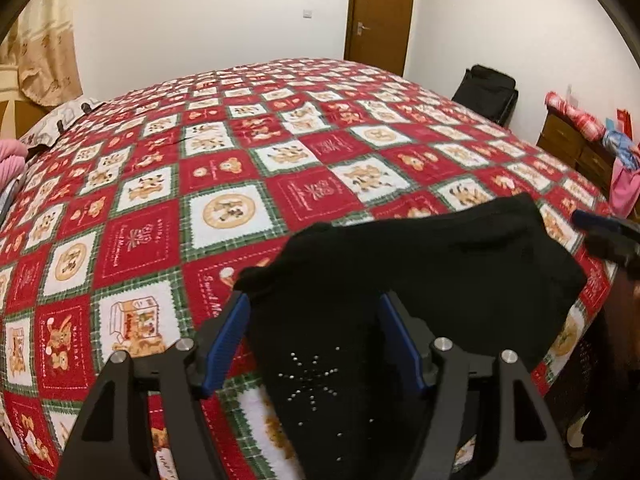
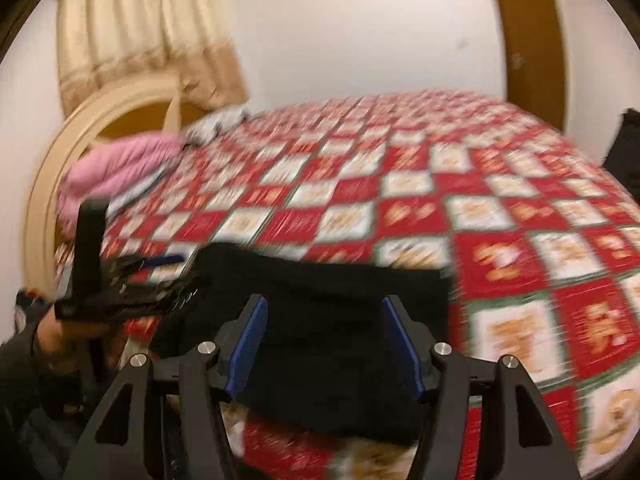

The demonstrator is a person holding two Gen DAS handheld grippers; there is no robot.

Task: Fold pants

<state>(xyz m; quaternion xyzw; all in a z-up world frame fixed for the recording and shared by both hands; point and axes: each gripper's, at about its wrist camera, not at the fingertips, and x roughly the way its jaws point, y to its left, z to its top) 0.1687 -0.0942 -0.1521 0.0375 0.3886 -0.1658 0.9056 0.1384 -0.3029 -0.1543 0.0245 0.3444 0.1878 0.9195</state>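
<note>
Looking nearly done: black studded fabric pants (image 1: 420,264) lie folded into a compact stack at lower centre on the red-and-white checked bedspread (image 1: 200,184). Left gripper (image 1: 316,340) and right gripper (image 2: 324,340) both released, nothing clamped. Left: maybe tidying the loose corner.

one black pants (image 1: 420,264), two tongs (image 1: 316,300) (image 2: 324,304), one bed (image 1: 240,152)
</note>
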